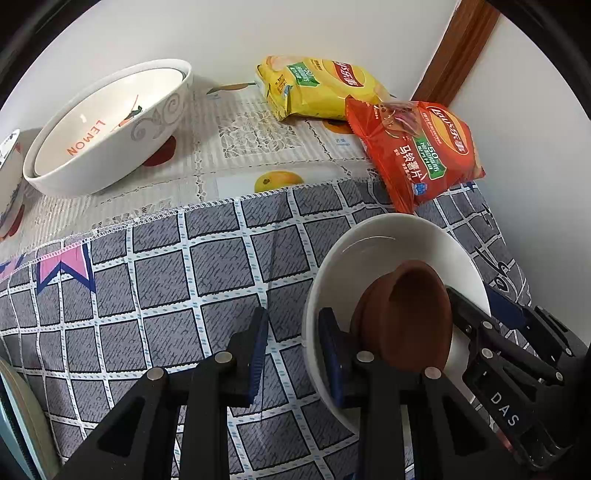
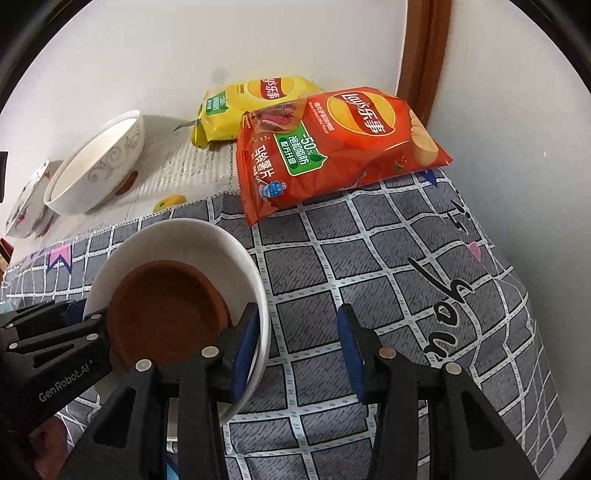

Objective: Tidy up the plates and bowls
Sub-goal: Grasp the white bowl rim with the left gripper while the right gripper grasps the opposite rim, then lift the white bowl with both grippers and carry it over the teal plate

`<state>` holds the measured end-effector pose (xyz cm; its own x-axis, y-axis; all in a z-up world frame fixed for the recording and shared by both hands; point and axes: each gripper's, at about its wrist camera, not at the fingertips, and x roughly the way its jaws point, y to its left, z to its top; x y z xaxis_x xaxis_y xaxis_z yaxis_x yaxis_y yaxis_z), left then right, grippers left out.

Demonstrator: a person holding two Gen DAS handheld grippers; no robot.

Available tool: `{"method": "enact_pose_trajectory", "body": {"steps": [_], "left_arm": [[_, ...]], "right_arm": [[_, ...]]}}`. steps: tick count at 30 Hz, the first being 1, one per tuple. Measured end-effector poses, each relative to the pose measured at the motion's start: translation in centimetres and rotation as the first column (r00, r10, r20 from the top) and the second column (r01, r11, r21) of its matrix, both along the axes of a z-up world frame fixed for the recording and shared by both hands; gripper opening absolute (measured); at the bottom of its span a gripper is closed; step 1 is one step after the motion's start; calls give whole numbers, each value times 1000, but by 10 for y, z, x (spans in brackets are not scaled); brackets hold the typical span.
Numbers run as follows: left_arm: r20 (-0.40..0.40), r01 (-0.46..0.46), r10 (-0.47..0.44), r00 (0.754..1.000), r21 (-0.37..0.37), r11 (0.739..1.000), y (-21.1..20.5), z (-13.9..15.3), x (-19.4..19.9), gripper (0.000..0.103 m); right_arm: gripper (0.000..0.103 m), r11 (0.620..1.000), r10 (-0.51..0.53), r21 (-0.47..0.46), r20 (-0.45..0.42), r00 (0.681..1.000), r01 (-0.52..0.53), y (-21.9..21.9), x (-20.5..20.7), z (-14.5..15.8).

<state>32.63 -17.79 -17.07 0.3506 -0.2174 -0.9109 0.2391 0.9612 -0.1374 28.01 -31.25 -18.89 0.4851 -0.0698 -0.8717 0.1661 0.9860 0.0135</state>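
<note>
Nearest the lens, the left gripper stood released, its blue-padded fingers spread over the checked grey cloth, holding nothing; its right finger sat just at the near rim of the white plate. That plate lay on the cloth at the right of the left wrist view, and a brown clay bowl rested in it. The right gripper was likewise released, jaws wide apart above the cloth, its left finger just beside the plate's right rim, the brown bowl to its left. Farther off, on a pale fruit-print cloth, a large white bowl with a grey scroll pattern held a smaller bowl lettered LEMON nested inside. To its left a patterned bowl stood near it. At the far right, an orange crisp bag lay partly over a yellow crisp bag, both close to the white wall.
</note>
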Motion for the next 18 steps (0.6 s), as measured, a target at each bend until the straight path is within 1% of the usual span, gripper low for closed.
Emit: {"method": "enact_pose_trajectory", "body": {"steps": [6, 11, 18], "left_arm": [[8, -3, 3, 1000, -12, 1000, 0, 1, 0, 24], [16, -3, 3, 1000, -8, 1000, -1, 1, -2, 23], [7, -3, 3, 1000, 1, 1000, -2, 1, 0, 24]], "right_arm": [[41, 1000, 3, 20, -56, 998, -2, 0, 5, -2], [41, 999, 5, 41, -73, 997, -2, -1, 8, -4], [41, 998, 10, 56, -82, 997, -6, -2, 9, -4]]}}
